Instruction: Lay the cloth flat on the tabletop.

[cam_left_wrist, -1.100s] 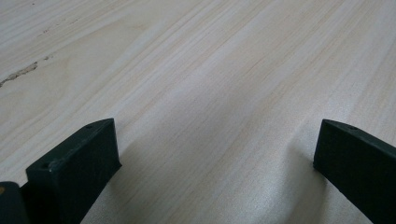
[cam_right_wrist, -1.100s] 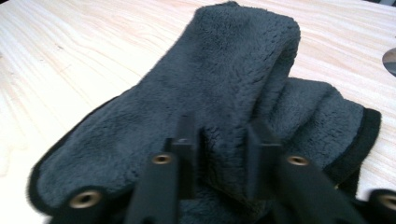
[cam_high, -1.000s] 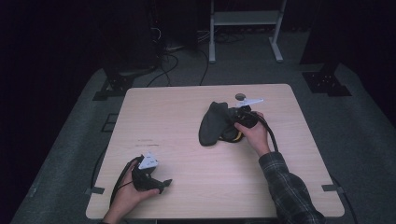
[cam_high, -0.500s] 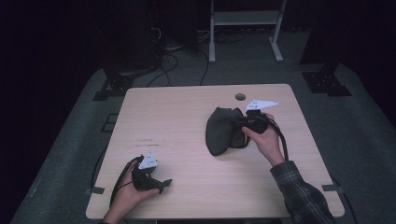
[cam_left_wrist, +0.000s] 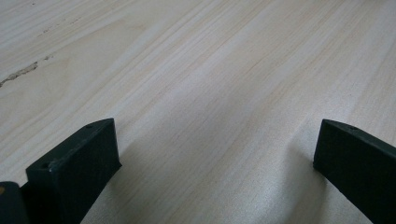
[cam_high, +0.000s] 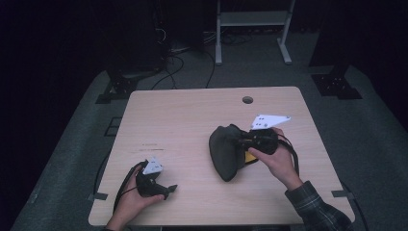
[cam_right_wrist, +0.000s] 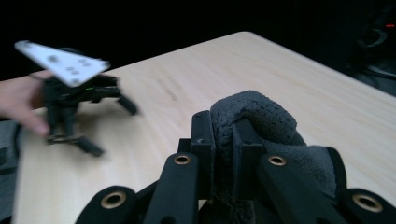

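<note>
A dark grey fleecy cloth (cam_high: 223,154) hangs bunched over the right half of the pale wooden table (cam_high: 183,120). My right gripper (cam_high: 239,143) is shut on its upper edge. In the right gripper view a fold of the cloth (cam_right_wrist: 261,116) is pinched between the jaws of the right gripper (cam_right_wrist: 223,130). My left gripper (cam_high: 168,189) rests near the table's front left corner, held by a hand, jaws open. In the left gripper view the left gripper (cam_left_wrist: 217,154) has only bare wood between its jaws. The left gripper (cam_right_wrist: 109,126) also shows far off in the right gripper view.
A round cable hole (cam_high: 247,99) lies near the table's far edge. Faint marks (cam_high: 151,144) sit left of centre. Behind the table, on the grey floor, stand a metal frame (cam_high: 252,19), black stand feet (cam_high: 336,84) and cables (cam_high: 185,62).
The right hand has drawn the cloth back toward the near edge and lifted it. The left gripper has stayed put.
</note>
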Available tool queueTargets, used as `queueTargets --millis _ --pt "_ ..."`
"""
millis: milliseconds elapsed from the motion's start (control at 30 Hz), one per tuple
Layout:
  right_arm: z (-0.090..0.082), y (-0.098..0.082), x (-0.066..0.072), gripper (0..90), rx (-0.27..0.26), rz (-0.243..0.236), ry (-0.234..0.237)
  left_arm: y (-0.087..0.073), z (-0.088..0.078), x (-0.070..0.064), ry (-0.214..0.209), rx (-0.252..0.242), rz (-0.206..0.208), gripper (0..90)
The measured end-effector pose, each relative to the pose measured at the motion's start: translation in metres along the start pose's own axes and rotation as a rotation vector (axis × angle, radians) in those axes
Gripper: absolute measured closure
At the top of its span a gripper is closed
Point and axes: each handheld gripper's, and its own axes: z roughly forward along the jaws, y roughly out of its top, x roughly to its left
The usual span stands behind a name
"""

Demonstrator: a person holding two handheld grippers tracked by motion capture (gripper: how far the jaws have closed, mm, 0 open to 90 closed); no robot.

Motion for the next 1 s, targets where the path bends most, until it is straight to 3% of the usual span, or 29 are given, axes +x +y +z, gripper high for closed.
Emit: queueTargets --millis 67,100,200,300,633,700,800,867,900,1000 --pt "0.003 0.0 0.004 81.1 0.004 -0.008 0.017 0.0 0.0 0.0 0.0 0.0 -0.001 0.0" --pt "0.012 0.0 0.014 81.1 0.022 -0.024 0.048 0.0 0.0 0.0 0.0 0.0 -0.001 0.0" --pt "0.021 -0.001 0.02 81.0 0.038 -0.038 0.067 0.0 0.0 0.0 0.0 0.0 -0.001 0.0" --pt "0.045 -0.007 0.027 80.5 0.092 -0.046 0.091 0.0 0.0 0.0 0.0 0.002 0.002 0.0" --pt "0.096 -0.017 0.028 79.6 0.148 -0.026 0.119 0.0 0.0 0.0 0.0 -0.002 0.0 0.0" --pt "0.104 -0.018 0.029 73.1 0.152 -0.021 0.123 0.0 0.0 0.0 0.001 -0.002 0.001 0.0" --pt "0.104 -0.016 0.031 57.0 0.14 -0.011 0.132 0.0 0.0 0.0 0.0 -0.002 -0.001 0.0" --pt "0.094 -0.013 0.03 53.2 0.117 -0.008 0.134 0.0 0.0 0.0 0.0 -0.002 -0.001 0.0" --pt "0.081 -0.009 0.027 51.8 0.084 -0.006 0.126 0.0 0.0 0.0 0.001 -0.001 0.001 0.0" --pt "0.068 -0.008 0.024 51.4 0.07 -0.004 0.107 -0.001 -0.001 0.001 0.003 -0.006 0.002 0.2"
